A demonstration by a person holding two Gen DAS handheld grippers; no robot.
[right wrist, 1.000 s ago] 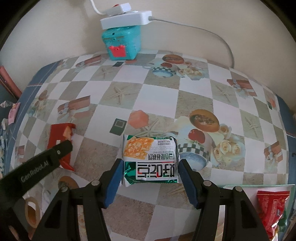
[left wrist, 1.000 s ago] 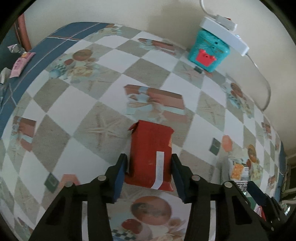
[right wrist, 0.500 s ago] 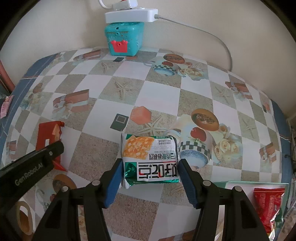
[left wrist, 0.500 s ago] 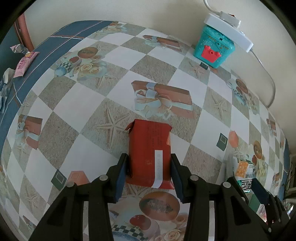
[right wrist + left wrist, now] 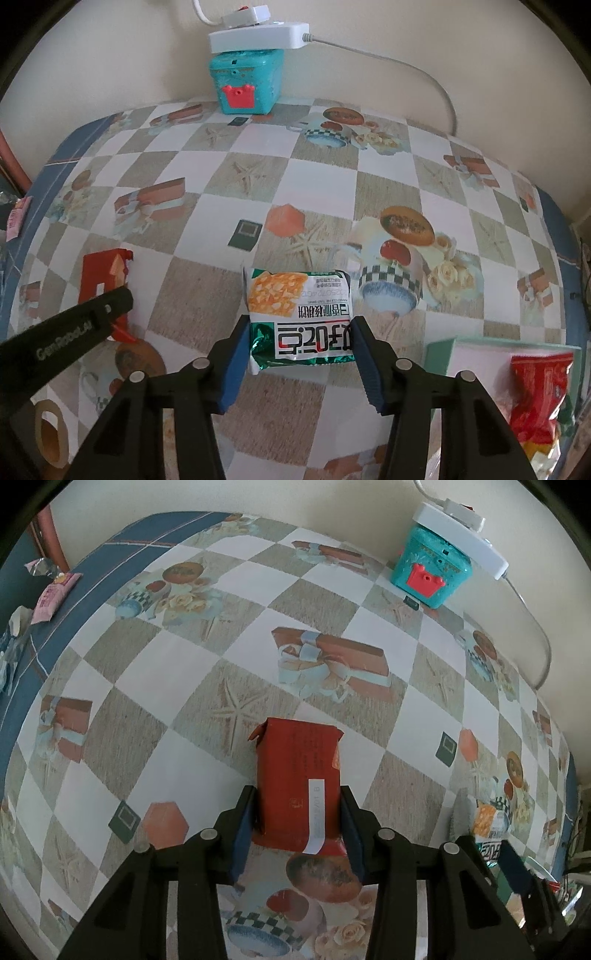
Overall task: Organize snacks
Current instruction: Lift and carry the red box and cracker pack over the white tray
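Red snack packet (image 5: 299, 782) lies flat on the patterned worktop (image 5: 184, 760), its near half between the pads of the left hand-held gripper (image 5: 298, 827), which is clamped on its sides. Green-and-white snack packet (image 5: 300, 317) lies on the same worktop to the right; the right hand-held gripper (image 5: 301, 360) is closing on it, pads at or touching its edges. Step in hand, by my assessment: grasping both packets. A green tray (image 5: 439, 350) holding a red bag (image 5: 539, 398) sits just right. The next move likely calls for a firm hold, then lift and carry toward that tray.
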